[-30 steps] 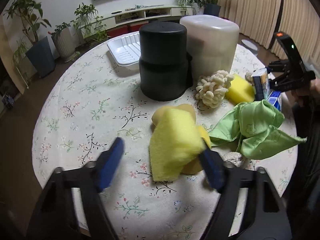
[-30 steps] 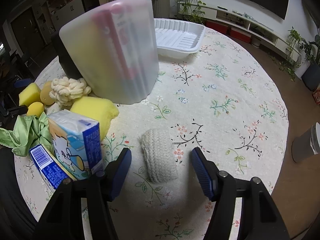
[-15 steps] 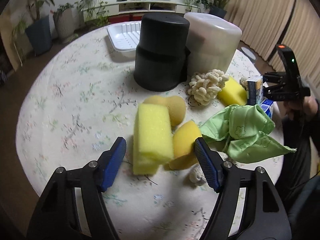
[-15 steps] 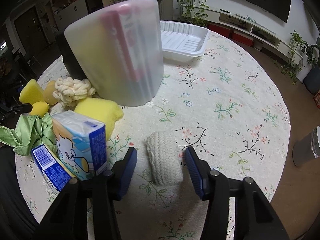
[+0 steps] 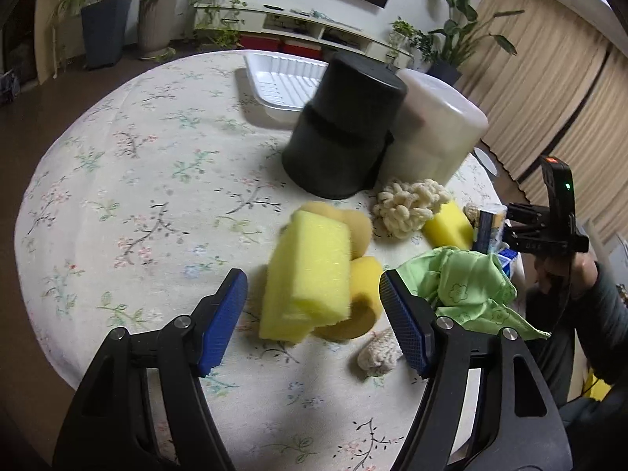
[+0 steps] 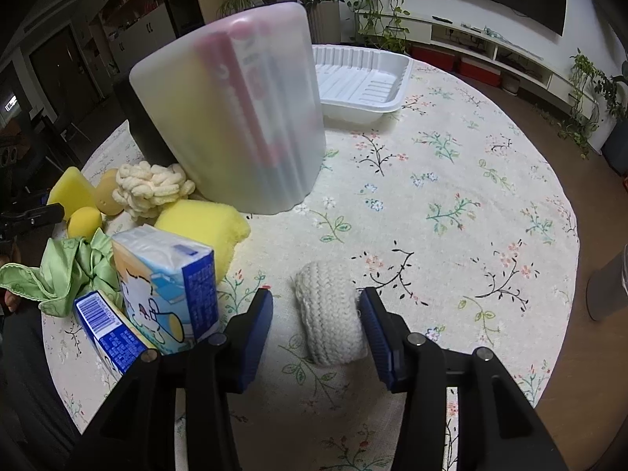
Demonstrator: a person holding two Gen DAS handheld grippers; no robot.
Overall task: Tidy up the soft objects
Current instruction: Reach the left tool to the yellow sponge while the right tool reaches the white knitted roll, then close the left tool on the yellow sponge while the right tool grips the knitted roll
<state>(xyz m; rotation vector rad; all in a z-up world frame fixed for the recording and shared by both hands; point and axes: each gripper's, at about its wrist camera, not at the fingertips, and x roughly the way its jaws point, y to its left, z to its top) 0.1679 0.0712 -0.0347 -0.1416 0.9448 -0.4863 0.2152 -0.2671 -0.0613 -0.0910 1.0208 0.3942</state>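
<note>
Living-room setting, round table (image 5: 117,165) under a floral cloth, with potted plants and a low shelf along the far wall. Far centre: white ribbed tray (image 5: 282,82), bare, probably the collecting place for sorted items. Beside it to the right, a black tub (image 5: 345,133) and a frosted tub (image 5: 431,137), both upside down and touching, so neither can take anything as they stand. Near centre, left wrist view: yellow sponge block (image 5: 310,278) propped on rounder yellow sponges (image 5: 361,298), lying ahead of the left gripper (image 5: 314,322), whose fingers are spread wide to either side and touch nothing; judged lined up for a pick. Small cream knitted piece (image 5: 378,353) by its right finger. Further right: cream chunky-yarn knot (image 5: 408,208), yellow wedge sponge (image 5: 449,227), crumpled green cloth (image 5: 467,286), heaped loosely as unsorted stock. Right wrist view: tissue packs (image 6: 168,278) at left, upright and leaning; cream knitted roll (image 6: 329,314) lying on the cloth between the fingers of the right gripper (image 6: 318,325), which stand at either side of it, the right one at its edge and the left one still apart from it; no squeeze shows.
</note>
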